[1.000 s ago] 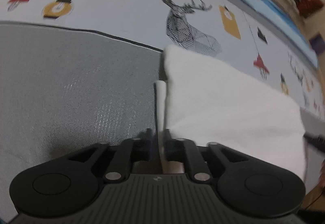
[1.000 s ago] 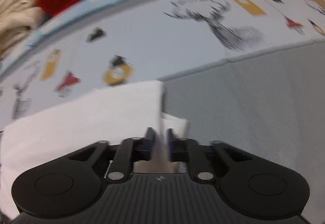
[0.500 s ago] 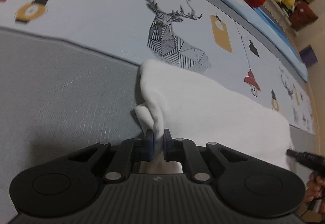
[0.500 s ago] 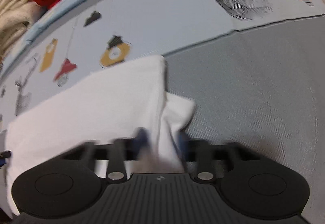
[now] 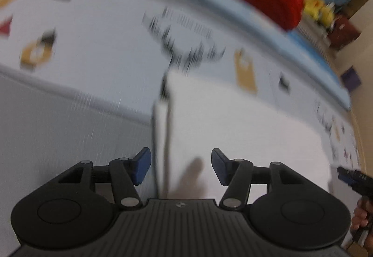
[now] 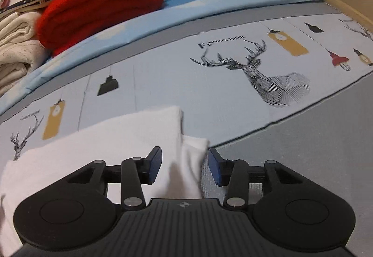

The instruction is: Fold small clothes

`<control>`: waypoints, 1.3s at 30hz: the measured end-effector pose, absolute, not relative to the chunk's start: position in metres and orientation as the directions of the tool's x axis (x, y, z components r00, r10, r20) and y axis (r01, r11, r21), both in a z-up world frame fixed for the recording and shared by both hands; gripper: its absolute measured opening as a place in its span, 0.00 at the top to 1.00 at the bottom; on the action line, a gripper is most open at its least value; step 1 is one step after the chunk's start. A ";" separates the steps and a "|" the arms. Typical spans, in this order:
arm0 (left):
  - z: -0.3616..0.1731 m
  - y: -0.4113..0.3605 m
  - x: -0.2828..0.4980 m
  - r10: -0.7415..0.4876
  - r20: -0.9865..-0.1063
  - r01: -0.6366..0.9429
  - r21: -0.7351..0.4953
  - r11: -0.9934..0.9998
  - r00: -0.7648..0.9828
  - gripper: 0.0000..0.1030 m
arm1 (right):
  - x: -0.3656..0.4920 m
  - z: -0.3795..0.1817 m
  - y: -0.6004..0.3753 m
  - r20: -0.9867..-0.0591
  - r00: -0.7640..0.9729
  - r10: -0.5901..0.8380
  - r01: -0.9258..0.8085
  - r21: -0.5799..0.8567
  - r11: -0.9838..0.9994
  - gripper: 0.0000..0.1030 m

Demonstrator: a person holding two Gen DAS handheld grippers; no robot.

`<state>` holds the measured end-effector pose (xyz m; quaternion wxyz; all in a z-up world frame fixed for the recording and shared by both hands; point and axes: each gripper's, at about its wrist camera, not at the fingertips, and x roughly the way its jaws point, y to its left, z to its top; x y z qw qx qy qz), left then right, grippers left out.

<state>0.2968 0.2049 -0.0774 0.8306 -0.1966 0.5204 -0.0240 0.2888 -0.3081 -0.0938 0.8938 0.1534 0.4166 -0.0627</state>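
A white garment (image 6: pixel 112 140) lies folded flat on a bed cover printed with deer. My right gripper (image 6: pixel 184 169) is open, its blue pads either side of the garment's right corner, which sticks out below the folded edge. In the blurred left wrist view the same garment (image 5: pixel 244 131) lies ahead and to the right. My left gripper (image 5: pixel 180 169) is open over its left edge, gripping nothing. The tip of the right gripper (image 5: pixel 354 181) shows at the far right edge of the left wrist view.
A red knitted blanket (image 6: pixel 100 2) and a stack of cream and white laundry (image 6: pixel 16 37) lie at the back left. A light blue sheet (image 6: pixel 209 0) runs along the back. Grey fabric (image 6: pixel 314 140) covers the near part of the bed.
Both grippers were shut on the garment's corners and are now open. The garment's folded edge has dropped onto the bed. The left wrist view has tilted upward, with motion blur.
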 end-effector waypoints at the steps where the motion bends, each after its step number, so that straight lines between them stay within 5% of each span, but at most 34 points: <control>1: -0.082 0.205 0.294 -0.250 -0.873 -0.159 -0.342 0.926 0.420 0.39 | 0.286 -0.095 -0.315 -0.775 0.631 0.030 0.250 0.240 0.938 0.56; 10: -0.102 0.196 0.247 -0.270 -0.929 -0.085 -0.299 0.950 0.255 0.49 | 0.237 -0.118 -0.331 -0.883 0.412 0.225 0.174 0.318 0.932 0.54; 13: -0.100 0.190 0.236 -0.254 -0.929 -0.054 -0.278 0.959 0.271 0.90 | 0.224 -0.124 -0.329 -0.905 0.355 0.236 0.156 0.306 0.939 0.54; 15: -0.089 0.194 0.231 -0.262 -0.909 -0.072 -0.300 0.951 0.324 0.93 | 0.219 -0.129 -0.325 -0.922 0.319 0.219 0.146 0.277 0.950 0.78; 16: -0.083 0.196 0.228 -0.267 -0.899 -0.082 -0.313 0.946 0.348 0.93 | 0.213 -0.126 -0.323 -0.922 0.328 0.207 0.143 0.265 0.954 0.90; 22: -0.091 0.180 0.219 -0.146 -0.960 -0.059 -0.165 0.985 0.241 0.90 | 0.199 -0.117 -0.337 -0.898 0.368 0.240 0.228 0.337 0.913 0.92; 28: -0.024 0.186 0.199 -0.139 -0.898 -0.056 -0.178 0.982 0.417 0.70 | 0.186 -0.088 -0.332 -0.923 0.374 0.095 0.226 0.190 0.956 0.76; 30: -0.011 0.180 0.193 -0.117 -0.865 -0.046 -0.159 0.986 0.488 0.67 | 0.176 -0.055 -0.330 -0.873 0.488 0.023 0.203 0.139 0.969 0.74; 34: -0.019 0.155 0.189 -0.025 -0.802 -0.029 -0.053 0.998 0.597 0.51 | 0.139 -0.001 -0.323 -0.670 0.742 0.032 0.136 0.197 0.971 0.50; 37: -0.024 0.139 0.194 0.002 -0.819 0.009 0.009 1.000 0.574 0.51 | 0.118 0.004 -0.309 -0.569 0.822 0.017 0.112 0.191 0.975 0.49; 39: -0.023 0.136 0.193 -0.016 -0.809 0.023 -0.003 1.000 0.587 0.51 | 0.116 -0.010 -0.298 -0.597 0.802 0.024 0.095 0.167 0.981 0.49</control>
